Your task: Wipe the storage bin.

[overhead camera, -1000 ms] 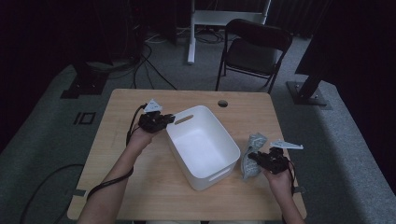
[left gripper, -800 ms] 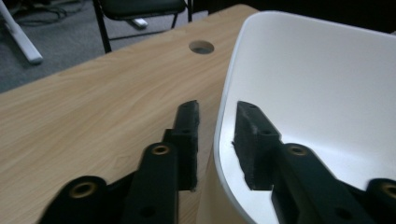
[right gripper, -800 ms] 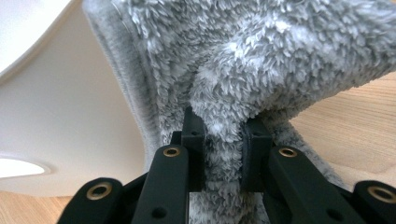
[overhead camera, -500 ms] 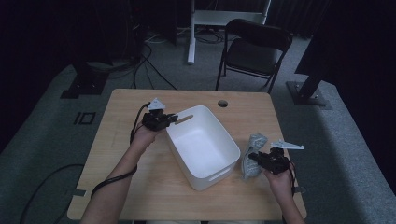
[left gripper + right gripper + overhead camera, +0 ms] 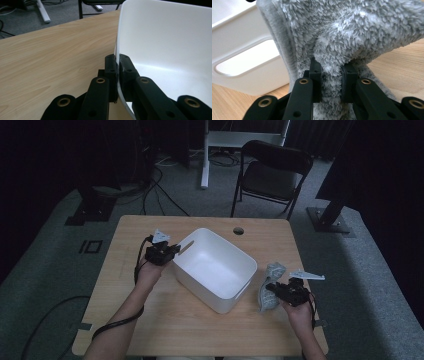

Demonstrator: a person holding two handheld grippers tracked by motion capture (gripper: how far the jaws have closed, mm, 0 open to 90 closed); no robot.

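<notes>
Now the left tool [image 5: 117,75] pinches the bin [image 5: 215,265] rim, the right tool [image 5: 331,75] clamps the cloth [image 5: 342,37] beside it.

Dim room, grey carpet [image 5: 45,265], black folding chair [image 5: 272,172] beyond wooden table [image 5: 200,320].

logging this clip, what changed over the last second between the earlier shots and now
Very little. The left gripper stays clamped on the white bin's wall and has barely shifted. The right gripper keeps its grip on the grey cloth, bunched slightly closer to the bin's near end. Bin and table are as before.
</notes>
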